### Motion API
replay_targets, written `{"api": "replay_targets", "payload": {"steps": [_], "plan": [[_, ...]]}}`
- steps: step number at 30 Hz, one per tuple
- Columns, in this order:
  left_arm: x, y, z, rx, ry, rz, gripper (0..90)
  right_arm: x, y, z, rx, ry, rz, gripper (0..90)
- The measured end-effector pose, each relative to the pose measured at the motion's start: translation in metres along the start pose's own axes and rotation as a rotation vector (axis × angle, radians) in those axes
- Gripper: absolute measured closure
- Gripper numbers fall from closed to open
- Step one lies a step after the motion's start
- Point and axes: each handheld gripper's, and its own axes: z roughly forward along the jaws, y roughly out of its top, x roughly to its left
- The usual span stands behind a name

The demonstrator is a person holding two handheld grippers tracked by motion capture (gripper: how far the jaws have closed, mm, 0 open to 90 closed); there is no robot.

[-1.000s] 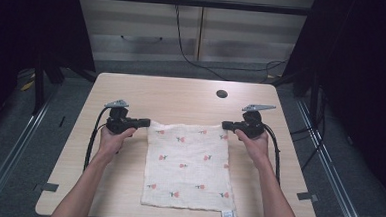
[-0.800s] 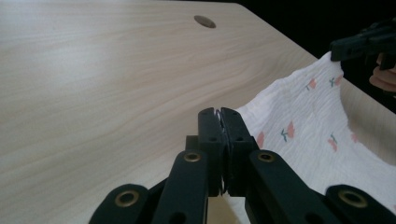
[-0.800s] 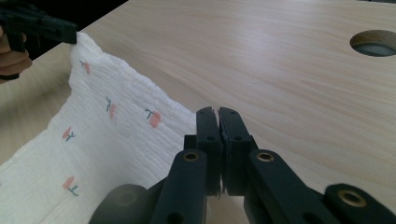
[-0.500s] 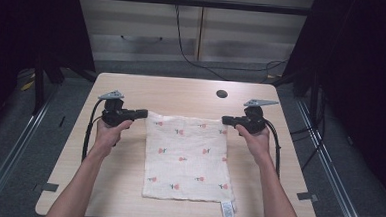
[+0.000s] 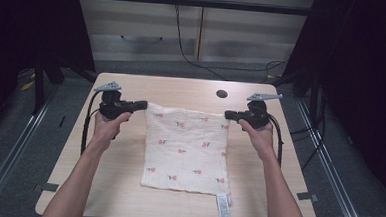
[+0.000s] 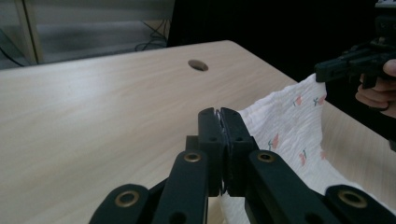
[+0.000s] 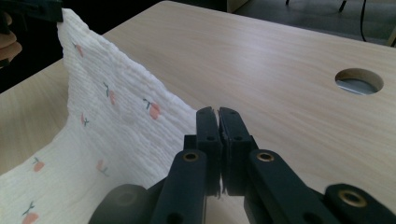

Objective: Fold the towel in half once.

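High view: left gripper (image 5: 142, 105) and right gripper (image 5: 228, 115) each pinch a far corner of the white fruit-print cloth (image 5: 186, 148), far edge lifted, near edge lying by the tabletop's (image 5: 126, 195) near edge, label tag (image 5: 223, 210) overhanging.

Left gripper view: jaws closed on cloth (image 6: 289, 126) corner; cable hole (image 6: 198, 65) toward far edge.

Right gripper view: jaws clamped on cloth (image 7: 112, 126) corner, fabric rising taut.

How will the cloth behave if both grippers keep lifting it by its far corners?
Probably floppy: the cloth sags between the left gripper and right gripper, near edge on the table. Likely light; thin crinkled weave. The tag may drag.
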Motion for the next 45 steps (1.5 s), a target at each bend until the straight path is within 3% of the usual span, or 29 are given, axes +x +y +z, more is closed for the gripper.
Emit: {"api": "replay_targets", "payload": {"steps": [5, 8, 14, 32, 41, 43, 45], "plan": [[-0.006, 0.013, -0.004, -0.036, 0.001, 0.015, 88.5, 0.002, 0.011, -0.008, -0.035, -0.012, -0.014, 88.1], [-0.009, 0.007, -0.002, -0.013, 0.009, 0.038, 88.5, 0.004, 0.011, -0.011, -0.040, -0.009, -0.020, 88.1], [-0.014, -0.012, -0.002, 0.016, -0.007, 0.047, 88.4, 0.009, -0.004, -0.009, -0.023, 0.005, -0.032, 88.1], [-0.014, -0.038, -0.008, 0.047, -0.006, 0.059, 88.3, 0.031, -0.043, -0.026, -0.012, 0.048, -0.057, 87.9], [-0.026, -0.048, -0.017, 0.020, -0.032, 0.067, 88.3, 0.048, -0.064, -0.034, -0.008, 0.068, -0.067, 87.9], [-0.026, -0.050, -0.021, -0.007, -0.059, 0.037, 88.3, 0.050, -0.067, -0.036, -0.013, 0.071, -0.067, 87.9], [-0.028, -0.052, -0.024, 0.008, -0.045, 0.058, 88.3, 0.052, -0.069, -0.039, -0.017, 0.071, -0.063, 87.9]]}}
